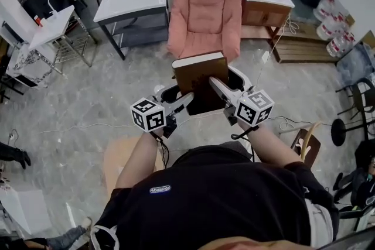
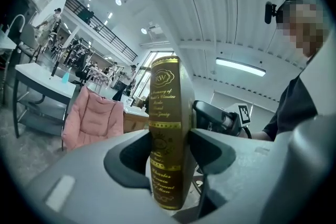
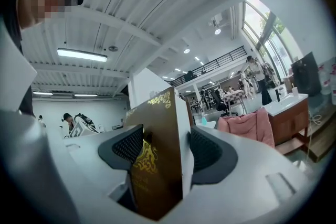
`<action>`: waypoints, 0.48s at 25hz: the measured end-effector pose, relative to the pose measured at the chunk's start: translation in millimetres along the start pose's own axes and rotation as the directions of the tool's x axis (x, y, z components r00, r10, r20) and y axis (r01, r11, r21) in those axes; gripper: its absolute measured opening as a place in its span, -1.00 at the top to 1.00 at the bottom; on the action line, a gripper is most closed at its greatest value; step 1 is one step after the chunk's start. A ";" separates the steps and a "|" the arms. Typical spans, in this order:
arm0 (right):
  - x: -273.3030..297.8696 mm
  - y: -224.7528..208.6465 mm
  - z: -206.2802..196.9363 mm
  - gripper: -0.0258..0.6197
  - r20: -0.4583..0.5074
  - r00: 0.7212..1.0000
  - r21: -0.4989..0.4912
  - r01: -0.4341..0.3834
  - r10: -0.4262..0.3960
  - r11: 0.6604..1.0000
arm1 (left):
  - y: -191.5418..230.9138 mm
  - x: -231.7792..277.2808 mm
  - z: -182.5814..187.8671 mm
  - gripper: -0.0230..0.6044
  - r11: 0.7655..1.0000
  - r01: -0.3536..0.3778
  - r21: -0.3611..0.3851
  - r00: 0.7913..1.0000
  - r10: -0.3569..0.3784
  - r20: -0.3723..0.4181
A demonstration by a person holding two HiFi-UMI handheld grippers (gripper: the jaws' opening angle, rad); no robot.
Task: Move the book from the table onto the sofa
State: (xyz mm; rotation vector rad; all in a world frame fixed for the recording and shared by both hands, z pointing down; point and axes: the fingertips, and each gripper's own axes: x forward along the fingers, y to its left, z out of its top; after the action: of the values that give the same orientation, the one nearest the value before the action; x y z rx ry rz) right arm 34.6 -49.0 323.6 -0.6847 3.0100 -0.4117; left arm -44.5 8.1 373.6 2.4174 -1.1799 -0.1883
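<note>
Left gripper: jaws pinching the spine of the book. Right gripper: jaws pinching its opposite edge. Book: thick brown hardcover, gold lettering and ornament, pale pages; held in the air just before the pink sofa.

- A pink padded fabric sofa chair is standing straight ahead; its seat is lying bare and is approachable from the front.
- Grey marbled floor is running unobstructed between the person and that sofa; a thin pale cable is trailing across it at the left.
- A white-topped table on dark legs is crowding the sofa's left flank.
- A brown wooden cabinet with a white basin top is standing just beside its right flank.
- A brown hardback book is filling the gap between the left gripper and the right gripper, both clamping it.
- A light wooden chair is standing near the person's right elbow.
</note>
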 end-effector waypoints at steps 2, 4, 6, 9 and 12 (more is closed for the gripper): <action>7.1 -9.7 1.6 0.01 -0.005 1.000 0.008 0.020 -0.020 1.000 | 9.5 8.1 5.0 0.15 1.000 0.016 -0.001 1.000 -0.016 -0.012; 10.5 -23.0 1.1 0.01 -0.011 0.999 0.018 0.033 -0.033 0.999 | 16.8 19.5 5.5 0.15 1.000 0.027 -0.006 0.999 -0.027 -0.024; 14.0 -40.8 0.3 0.01 -0.011 0.999 0.028 0.046 -0.046 0.999 | 25.8 35.4 4.8 0.15 0.999 0.033 -0.017 0.999 -0.034 -0.036; 22.9 -70.2 -2.3 0.01 -0.007 0.999 0.049 0.053 -0.053 0.997 | 42.0 60.3 4.6 0.15 0.999 0.032 -0.030 0.998 -0.034 -0.054; 39.8 -101.4 -0.8 0.01 0.002 0.999 0.076 0.036 -0.036 0.996 | 62.9 84.1 12.2 0.16 1.000 0.012 -0.023 0.998 -0.014 -0.066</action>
State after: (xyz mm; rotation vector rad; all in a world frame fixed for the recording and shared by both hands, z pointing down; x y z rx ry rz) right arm 41.3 -154.0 352.2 -0.7338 2.9653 -0.5229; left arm -40.6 -95.1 396.4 2.3931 -1.1275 -0.1244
